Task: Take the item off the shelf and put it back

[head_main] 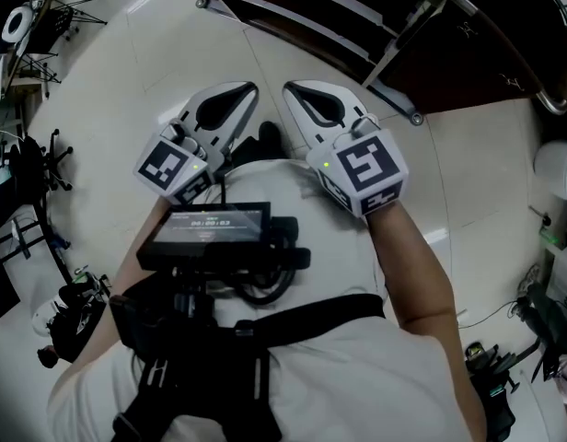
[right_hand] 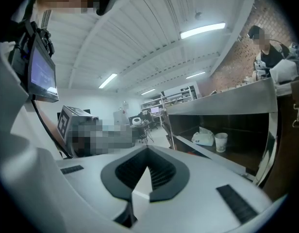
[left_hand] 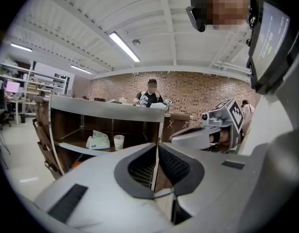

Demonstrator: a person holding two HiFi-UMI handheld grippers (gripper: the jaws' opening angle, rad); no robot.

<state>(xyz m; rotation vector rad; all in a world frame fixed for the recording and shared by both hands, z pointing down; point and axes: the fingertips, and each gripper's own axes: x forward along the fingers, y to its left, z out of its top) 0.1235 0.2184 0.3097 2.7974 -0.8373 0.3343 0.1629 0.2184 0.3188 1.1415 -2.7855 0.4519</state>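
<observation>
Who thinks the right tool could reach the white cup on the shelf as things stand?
Probably not yet: the right tool is shut and held back from the shelf. Nothing seems to block the way to the white cup, though.

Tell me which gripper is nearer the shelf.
Right. The right gripper has the shelf close on its right; the left gripper faces it from slightly farther back.
</observation>
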